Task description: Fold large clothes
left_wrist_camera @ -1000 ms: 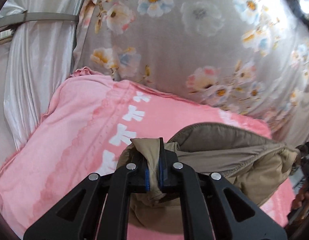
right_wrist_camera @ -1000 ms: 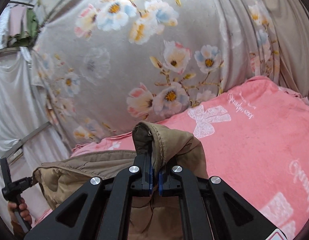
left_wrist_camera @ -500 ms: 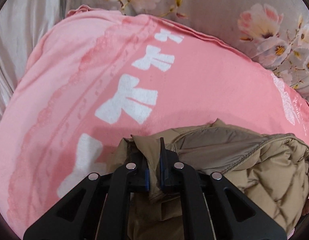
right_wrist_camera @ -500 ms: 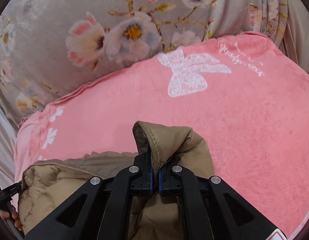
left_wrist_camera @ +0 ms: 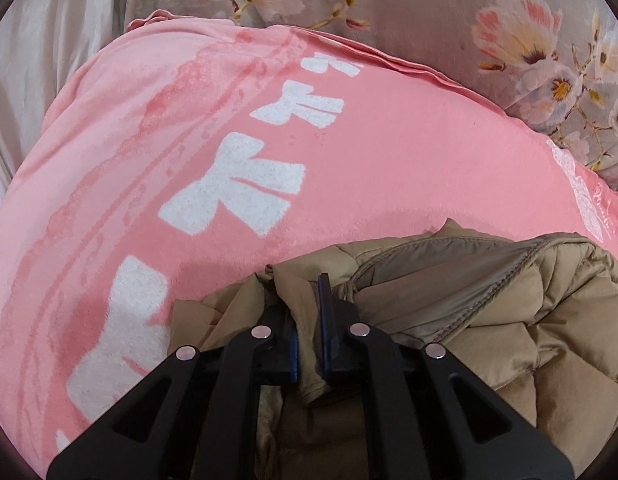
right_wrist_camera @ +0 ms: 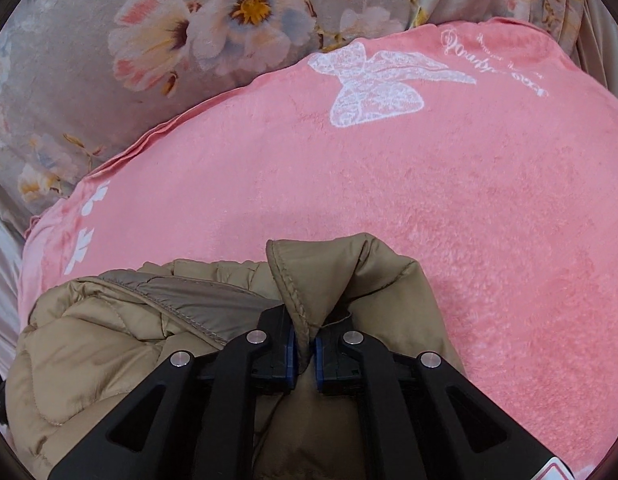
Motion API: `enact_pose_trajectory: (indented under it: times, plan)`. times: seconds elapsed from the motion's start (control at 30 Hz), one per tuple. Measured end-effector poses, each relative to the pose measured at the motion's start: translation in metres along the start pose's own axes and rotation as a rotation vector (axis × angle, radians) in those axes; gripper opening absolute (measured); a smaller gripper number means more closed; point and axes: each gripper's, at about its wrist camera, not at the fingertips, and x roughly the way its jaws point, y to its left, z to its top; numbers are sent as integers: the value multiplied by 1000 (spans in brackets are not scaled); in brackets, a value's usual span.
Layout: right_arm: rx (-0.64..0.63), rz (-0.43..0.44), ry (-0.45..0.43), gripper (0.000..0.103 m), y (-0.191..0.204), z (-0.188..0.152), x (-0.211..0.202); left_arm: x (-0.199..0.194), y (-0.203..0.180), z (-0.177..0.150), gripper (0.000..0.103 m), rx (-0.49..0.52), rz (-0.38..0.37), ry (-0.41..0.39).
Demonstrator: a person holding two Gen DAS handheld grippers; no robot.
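A tan quilted puffer jacket [left_wrist_camera: 489, 320] lies bunched on a pink blanket [left_wrist_camera: 349, 152] with white bow prints. My left gripper [left_wrist_camera: 307, 320] is shut on a fold of the jacket's edge at its left end. My right gripper [right_wrist_camera: 305, 340] is shut on a stitched hem fold of the same jacket [right_wrist_camera: 109, 340] at its right end. Both grippers hold the jacket low, close to the pink blanket [right_wrist_camera: 449, 220]. The jacket's lower part is hidden under the grippers.
A grey floral fabric [left_wrist_camera: 449, 20] rises behind the blanket's far edge, also in the right wrist view [right_wrist_camera: 169, 40]. A pale satin curtain [left_wrist_camera: 41, 60] hangs at the far left. A white butterfly print [right_wrist_camera: 373, 84] marks the blanket's far side.
Both grippers have come down and forward with the jacket, from held up in front of the floral fabric to low over the pink blanket. Both stay shut on it.
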Motion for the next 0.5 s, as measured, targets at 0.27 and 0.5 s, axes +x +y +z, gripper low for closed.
enact_pose_trajectory:
  times: [0.27,0.5]
  plan:
    - [41,50,-13,23,-14,11,-42,-40,40,13,24,-95,-140,36]
    - [12,8,-203,37,-23,29,-159,-163,67,43,85,34,111,-229]
